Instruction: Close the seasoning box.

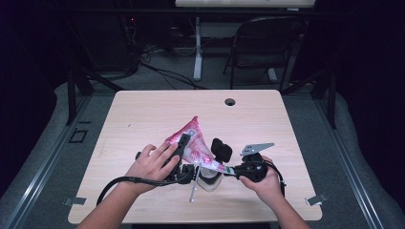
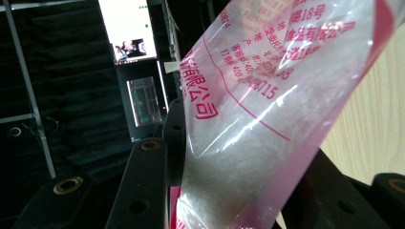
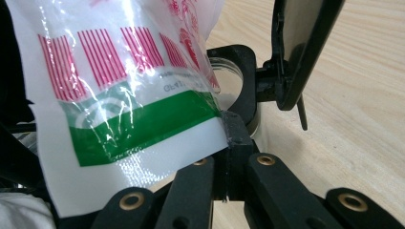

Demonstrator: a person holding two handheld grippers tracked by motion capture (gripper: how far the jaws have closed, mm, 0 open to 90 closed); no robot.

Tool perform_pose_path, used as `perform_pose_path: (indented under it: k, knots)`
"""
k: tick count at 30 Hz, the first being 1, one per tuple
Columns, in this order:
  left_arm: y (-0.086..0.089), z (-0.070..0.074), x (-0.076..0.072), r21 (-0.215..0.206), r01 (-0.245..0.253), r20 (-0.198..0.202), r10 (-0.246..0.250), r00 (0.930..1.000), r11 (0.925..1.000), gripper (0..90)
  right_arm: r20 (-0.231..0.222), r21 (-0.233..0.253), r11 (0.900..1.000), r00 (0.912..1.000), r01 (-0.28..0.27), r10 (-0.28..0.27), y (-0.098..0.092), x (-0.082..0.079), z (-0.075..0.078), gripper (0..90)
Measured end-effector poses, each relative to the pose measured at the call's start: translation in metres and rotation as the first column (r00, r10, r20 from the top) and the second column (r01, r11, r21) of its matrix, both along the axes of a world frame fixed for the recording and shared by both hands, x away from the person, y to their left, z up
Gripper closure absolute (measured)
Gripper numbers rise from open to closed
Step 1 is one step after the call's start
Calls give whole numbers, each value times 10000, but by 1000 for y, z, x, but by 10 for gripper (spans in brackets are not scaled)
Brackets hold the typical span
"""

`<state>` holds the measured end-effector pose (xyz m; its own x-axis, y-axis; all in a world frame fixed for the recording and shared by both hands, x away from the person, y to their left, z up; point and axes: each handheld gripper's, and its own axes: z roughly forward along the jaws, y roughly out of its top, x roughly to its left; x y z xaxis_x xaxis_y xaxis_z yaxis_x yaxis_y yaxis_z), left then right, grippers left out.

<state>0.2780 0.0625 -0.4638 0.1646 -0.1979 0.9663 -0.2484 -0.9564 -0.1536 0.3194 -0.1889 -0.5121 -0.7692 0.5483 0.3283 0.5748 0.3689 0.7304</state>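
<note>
Pink printed plastic bag (image 1: 193, 143) held taut above small jar (image 1: 209, 180) near table (image 1: 143, 119) front edge. Left gripper (image 1: 184, 141) clamps bag's upper part; right gripper (image 1: 229, 170) pinches lower corner. Keep both grips firm, tilt mouth over jar slowly.

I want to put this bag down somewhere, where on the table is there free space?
The table is bare across its far half, between the cable hole and the bag, and along both side edges. The near middle is crowded: left gripper, right gripper, and a small stand under the bag.
</note>
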Motion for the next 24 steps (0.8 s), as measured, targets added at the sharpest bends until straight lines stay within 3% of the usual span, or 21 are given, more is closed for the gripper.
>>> perform_pose_path:
  k: [24]
  knots:
    - [-2, 2, -1, 41, 71, 196, -72, 9998, 10000, 662, -22, 12, 10000, 10000, 13, -13, -1, 0, 0, 900]
